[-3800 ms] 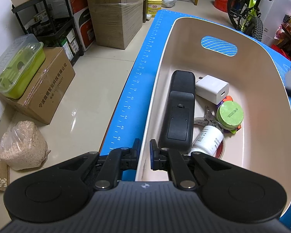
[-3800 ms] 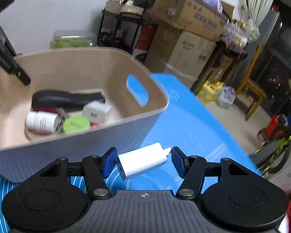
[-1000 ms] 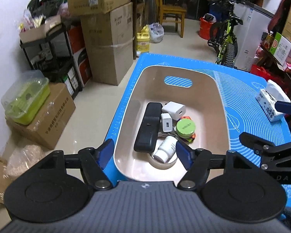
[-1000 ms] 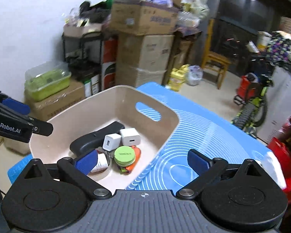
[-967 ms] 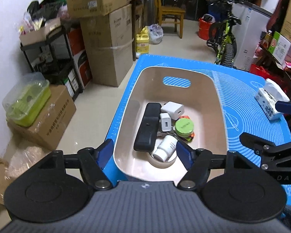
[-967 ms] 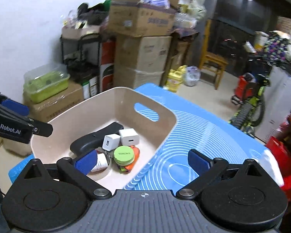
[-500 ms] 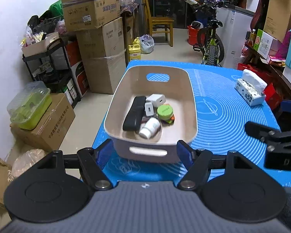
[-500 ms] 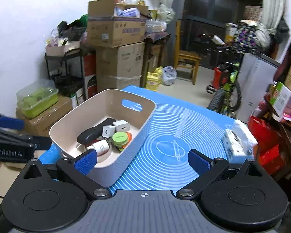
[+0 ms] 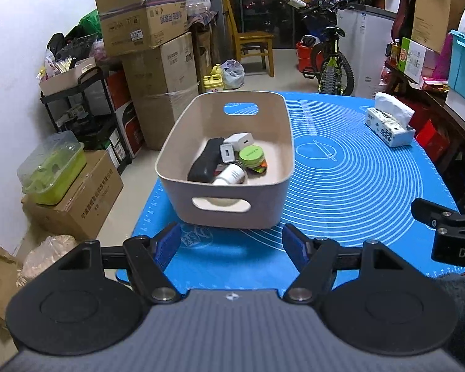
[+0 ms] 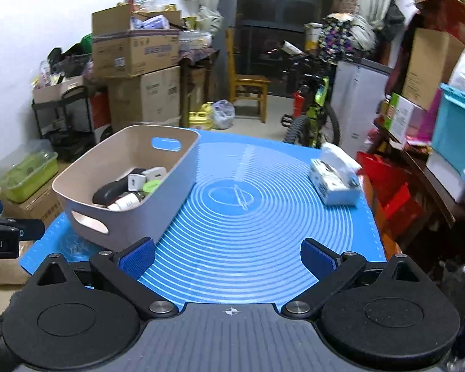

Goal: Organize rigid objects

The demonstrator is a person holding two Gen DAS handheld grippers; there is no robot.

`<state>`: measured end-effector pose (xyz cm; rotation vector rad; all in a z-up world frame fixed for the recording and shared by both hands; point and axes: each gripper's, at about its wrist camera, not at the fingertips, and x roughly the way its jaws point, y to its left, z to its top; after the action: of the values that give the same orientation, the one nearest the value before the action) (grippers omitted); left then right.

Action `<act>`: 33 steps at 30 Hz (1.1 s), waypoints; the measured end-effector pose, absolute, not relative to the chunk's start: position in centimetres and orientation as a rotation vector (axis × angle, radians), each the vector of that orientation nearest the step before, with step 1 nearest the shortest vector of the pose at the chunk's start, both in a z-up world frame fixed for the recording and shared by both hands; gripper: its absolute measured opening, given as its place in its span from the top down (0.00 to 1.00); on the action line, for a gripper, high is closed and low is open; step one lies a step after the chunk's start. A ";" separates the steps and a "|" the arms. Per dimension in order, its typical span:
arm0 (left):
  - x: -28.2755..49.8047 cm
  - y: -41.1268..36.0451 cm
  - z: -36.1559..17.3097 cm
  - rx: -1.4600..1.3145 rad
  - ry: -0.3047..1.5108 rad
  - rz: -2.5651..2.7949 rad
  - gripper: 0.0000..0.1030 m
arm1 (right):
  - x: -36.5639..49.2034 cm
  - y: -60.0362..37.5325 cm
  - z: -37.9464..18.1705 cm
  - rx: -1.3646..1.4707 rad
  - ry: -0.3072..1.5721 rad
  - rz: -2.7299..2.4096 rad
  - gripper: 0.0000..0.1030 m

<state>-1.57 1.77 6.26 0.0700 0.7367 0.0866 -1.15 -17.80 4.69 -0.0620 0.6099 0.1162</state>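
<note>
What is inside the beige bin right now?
Beige bin holds a black remote, two white chargers, a green-lidded jar and a white bottle. Items beneath them are hidden.

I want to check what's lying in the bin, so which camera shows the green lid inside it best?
The left wrist view. It looks down into the bin, so the green lid shows whole, beside the white chargers. In the right wrist view the bin's near wall hides most of the lid; only a sliver shows.
</note>
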 end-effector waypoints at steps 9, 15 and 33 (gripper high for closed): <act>-3.2 0.3 3.6 0.079 0.752 0.089 0.30 | -3.7 -19.4 3.4 -0.064 0.570 0.106 0.03; -3.6 0.2 2.4 0.063 0.750 0.102 0.30 | -4.4 -19.5 2.7 -0.058 0.548 0.106 0.03; -3.5 0.4 1.9 0.032 0.741 0.105 0.30 | -4.6 -17.6 2.5 -0.101 0.516 0.180 0.03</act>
<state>-3.48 0.37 1.90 0.0320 0.7412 0.1046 -4.62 -17.59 2.49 -0.1013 0.5157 0.1795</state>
